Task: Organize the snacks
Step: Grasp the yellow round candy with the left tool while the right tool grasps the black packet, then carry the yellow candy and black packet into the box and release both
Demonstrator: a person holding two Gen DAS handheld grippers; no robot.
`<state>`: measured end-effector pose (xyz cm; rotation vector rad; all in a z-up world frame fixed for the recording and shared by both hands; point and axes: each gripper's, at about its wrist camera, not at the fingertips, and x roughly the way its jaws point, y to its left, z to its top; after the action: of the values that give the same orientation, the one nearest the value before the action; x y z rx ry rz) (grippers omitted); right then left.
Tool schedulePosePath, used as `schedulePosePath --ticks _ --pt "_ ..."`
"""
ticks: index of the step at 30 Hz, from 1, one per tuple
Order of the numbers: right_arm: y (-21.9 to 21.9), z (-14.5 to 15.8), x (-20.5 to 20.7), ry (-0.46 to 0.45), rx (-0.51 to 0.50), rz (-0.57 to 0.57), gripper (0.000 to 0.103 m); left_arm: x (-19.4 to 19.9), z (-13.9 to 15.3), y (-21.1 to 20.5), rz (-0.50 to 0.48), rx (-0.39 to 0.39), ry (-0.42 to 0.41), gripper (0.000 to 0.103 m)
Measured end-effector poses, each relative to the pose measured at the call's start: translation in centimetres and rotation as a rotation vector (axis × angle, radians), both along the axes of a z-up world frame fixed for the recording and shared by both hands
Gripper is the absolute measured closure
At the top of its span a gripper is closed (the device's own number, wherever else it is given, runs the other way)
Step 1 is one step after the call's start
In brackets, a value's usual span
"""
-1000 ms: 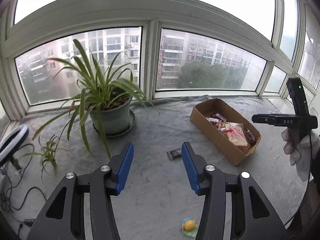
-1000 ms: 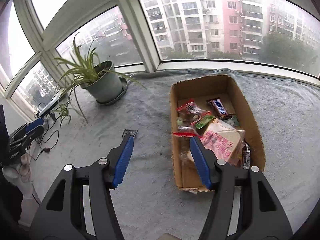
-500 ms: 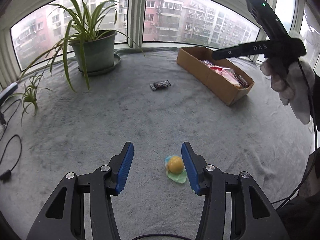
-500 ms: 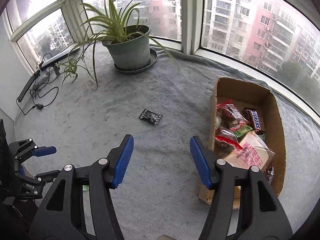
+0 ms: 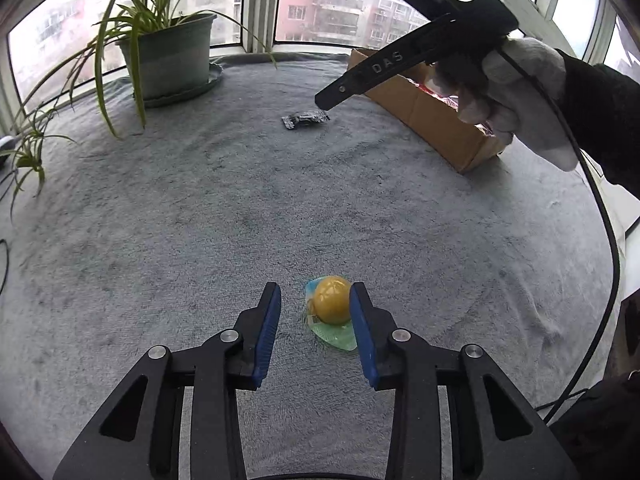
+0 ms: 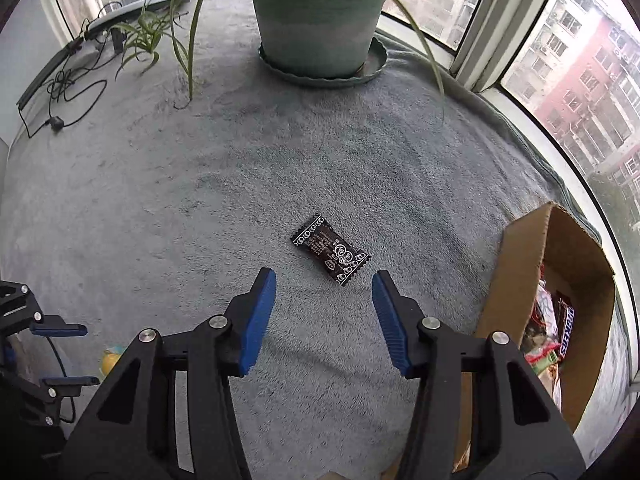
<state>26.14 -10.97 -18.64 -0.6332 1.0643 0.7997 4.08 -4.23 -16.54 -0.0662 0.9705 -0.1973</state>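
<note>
A grey fleecy blanket [image 5: 200, 216] covers the whole bench, its far edge running under the windows. Taking the cardboard box [image 6: 532, 280] as landmark: it is cut off by the frame edge in the right wrist view, and in the left wrist view a gloved hand [image 5: 516, 92] and its tool hide most of it. Inside, packets lie heaped and hard to tell apart; one brown bar reads "SNICKERS" [image 6: 567, 330].

The potted spider plant [image 6: 320, 20] stands well away from the box on a saucer, its top cut off. Cables [image 6: 64, 88] lie farther still, at the blanket's edge.

The right gripper [image 6: 324, 300] hangs over the blanket beside the box, its jaws closing with nothing between them. The black candy wrapper [image 6: 330, 254] lies flat just ahead of its fingertips, near the box; its small white print is unreadable. The tool's side reads "DAS" [image 5: 386, 65].

The left gripper [image 5: 316, 312] is far from the box, its jaws closing around the yellow jelly cup [image 5: 331, 308], which sits on the blanket against the right pad, apart from the left.
</note>
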Motion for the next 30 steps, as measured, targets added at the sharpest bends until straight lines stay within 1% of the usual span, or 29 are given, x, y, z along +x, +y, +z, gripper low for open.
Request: schedulePosePath --ticks 4,7,13,18,19,22,23,30 --pt "0.8 -1.1 1.0 0.005 -0.020 0.018 0.051 0.1 -0.2 -0.4 -0.013 0.019 -0.002 0.069" --pt "1.2 -1.5 1.5 0.021 -0.021 0.030 0.056 0.4 -0.6 -0.6 -0.019 0.018 0.007 0.069" --pt "2.1 -2.8 2.0 0.028 -0.048 0.052 0.056 0.6 -1.4 -1.1 -0.041 0.038 0.023 0.069" --pt "2.3 -3.2 2.3 0.049 -0.029 0.048 0.059 0.9 -2.0 -1.4 -0.046 0.047 0.040 0.070" --pt "2.3 -3.3 2.3 0.053 -0.028 0.049 0.060 0.9 -2.1 -1.5 -0.048 0.046 0.042 0.075" --pt "2.6 -3.4 2.3 0.078 -0.018 0.057 0.073 0.8 -2.0 -1.6 -0.052 0.054 0.033 0.075" --pt "2.7 -3.5 2.2 0.076 -0.021 0.061 0.074 0.8 -2.0 -1.6 -0.051 0.050 0.032 0.076" --pt "2.7 -3.4 1.3 0.068 -0.012 0.038 0.075 0.9 -1.7 -1.2 -0.031 0.007 0.033 0.078"
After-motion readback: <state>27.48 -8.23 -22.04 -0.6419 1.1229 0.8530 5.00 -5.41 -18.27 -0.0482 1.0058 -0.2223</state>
